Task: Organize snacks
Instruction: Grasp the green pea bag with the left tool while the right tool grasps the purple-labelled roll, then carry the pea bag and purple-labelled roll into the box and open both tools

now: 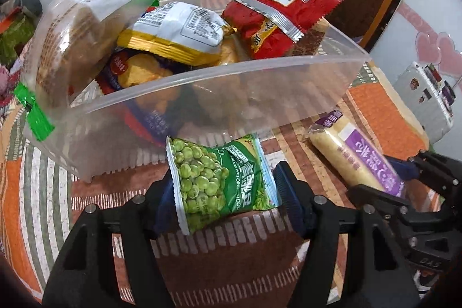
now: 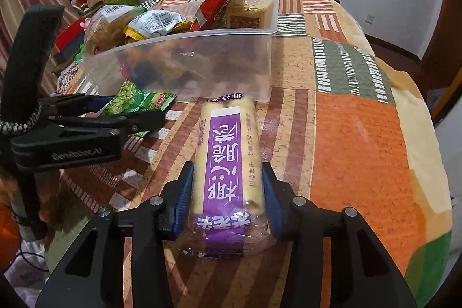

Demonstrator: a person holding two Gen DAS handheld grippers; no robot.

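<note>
Pinching a green pea snack packet, the left claw sits beside the clear plastic bin (already crowded); the right claw pinches a purple-labelled cracker roll.

A small green foil packet of peas sits pinched between two dark blue pads, just in front of the clear plastic tub; the tub brims with a red crinkled packet, a yellow-and-white pouch and wrapped bread; a long purple-labelled roll of pale crackers lies lengthwise, gripped at its near end.
</note>
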